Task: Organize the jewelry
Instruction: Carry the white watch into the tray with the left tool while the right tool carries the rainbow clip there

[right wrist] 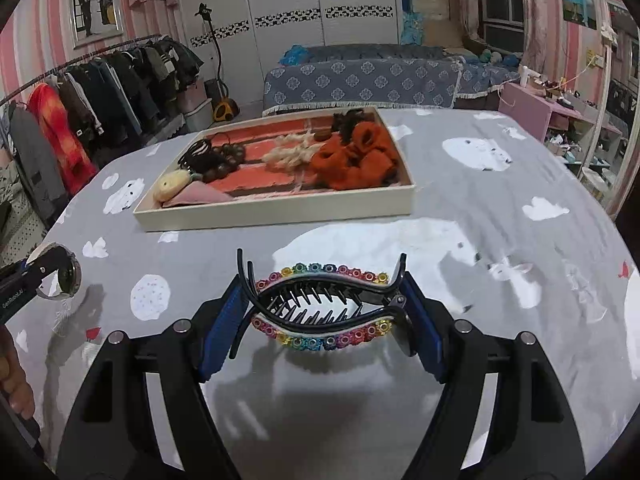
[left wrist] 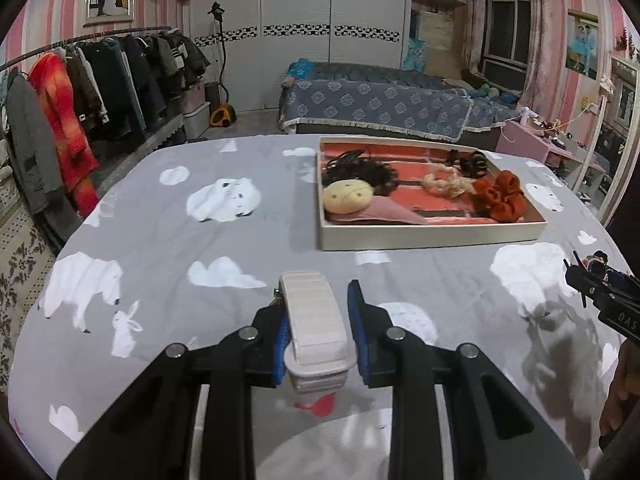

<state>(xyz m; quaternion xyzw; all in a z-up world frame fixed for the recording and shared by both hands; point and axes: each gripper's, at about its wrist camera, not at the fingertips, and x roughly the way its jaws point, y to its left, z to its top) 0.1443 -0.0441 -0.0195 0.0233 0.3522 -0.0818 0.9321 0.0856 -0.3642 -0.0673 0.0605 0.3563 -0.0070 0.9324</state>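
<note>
Both grippers loaded, tray ahead.
Left gripper (left wrist: 318, 320) pinches a white-strapped watch (left wrist: 316, 324) at lower centre; right gripper (right wrist: 324, 308) clamps a rainbow hair claw (right wrist: 324, 306). Carry each level over the tray (right wrist: 280, 210) rim at upper centre before releasing.

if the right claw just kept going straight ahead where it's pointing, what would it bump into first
Probably the near wall of the tray. The right claw, shut on the rainbow hair clip, points over bare tablecloth toward it; its height is unclear, so it might pass above the rim.
</note>
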